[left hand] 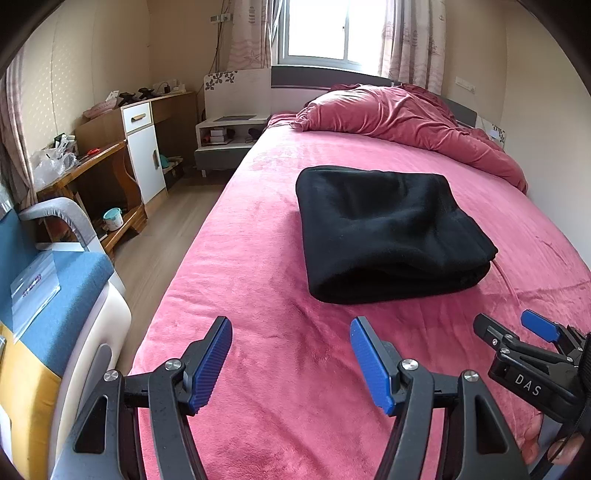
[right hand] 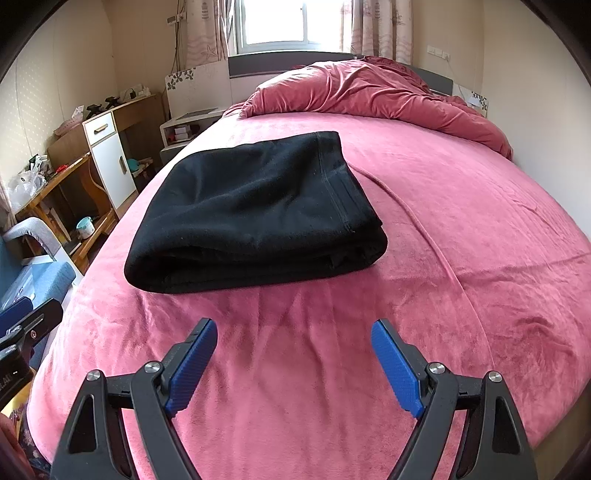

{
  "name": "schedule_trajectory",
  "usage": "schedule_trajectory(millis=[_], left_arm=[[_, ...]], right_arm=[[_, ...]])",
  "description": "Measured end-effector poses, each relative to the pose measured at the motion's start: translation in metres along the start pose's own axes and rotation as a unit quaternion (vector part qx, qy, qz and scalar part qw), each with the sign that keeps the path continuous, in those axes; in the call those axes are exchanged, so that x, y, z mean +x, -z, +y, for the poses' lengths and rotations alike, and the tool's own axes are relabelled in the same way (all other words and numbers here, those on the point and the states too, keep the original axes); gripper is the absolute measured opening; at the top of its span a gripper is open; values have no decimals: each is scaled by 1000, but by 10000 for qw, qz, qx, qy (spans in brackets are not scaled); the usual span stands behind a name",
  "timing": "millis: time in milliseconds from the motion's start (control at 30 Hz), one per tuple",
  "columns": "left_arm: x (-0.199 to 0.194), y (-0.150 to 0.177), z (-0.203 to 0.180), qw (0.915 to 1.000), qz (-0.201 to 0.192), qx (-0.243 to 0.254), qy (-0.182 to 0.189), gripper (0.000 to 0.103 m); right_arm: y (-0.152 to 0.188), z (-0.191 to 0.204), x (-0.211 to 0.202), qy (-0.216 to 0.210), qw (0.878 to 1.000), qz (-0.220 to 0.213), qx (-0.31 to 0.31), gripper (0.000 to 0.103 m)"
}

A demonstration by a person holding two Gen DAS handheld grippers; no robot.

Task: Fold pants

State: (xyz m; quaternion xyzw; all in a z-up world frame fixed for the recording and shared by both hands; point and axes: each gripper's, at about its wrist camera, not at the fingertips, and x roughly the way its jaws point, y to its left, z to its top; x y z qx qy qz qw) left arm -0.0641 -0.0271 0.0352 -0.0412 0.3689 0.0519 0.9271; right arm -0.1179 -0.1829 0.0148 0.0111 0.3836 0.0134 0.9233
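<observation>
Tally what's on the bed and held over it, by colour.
Black: 1, the folded pants
Pink-red: 2, the bedsheet and the rumpled duvet
Black with blue pads: 2, the left gripper and the right gripper, both open and empty
Total: 5

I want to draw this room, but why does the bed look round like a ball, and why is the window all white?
Left wrist view: the fisheye lens bends the bed edge and darkens the corners; the window is washed out by daylight. Right wrist view: the bed bulges like a dome, and the black pants are so dark that their folds barely show.
</observation>
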Motion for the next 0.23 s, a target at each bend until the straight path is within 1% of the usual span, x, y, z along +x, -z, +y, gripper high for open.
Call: schedule_trajectory(millis=[233], left_arm=[[-2,0,-2,9998,-154,96,50,68]], right_arm=[[4,-4,4,12,10000,59,28,86]])
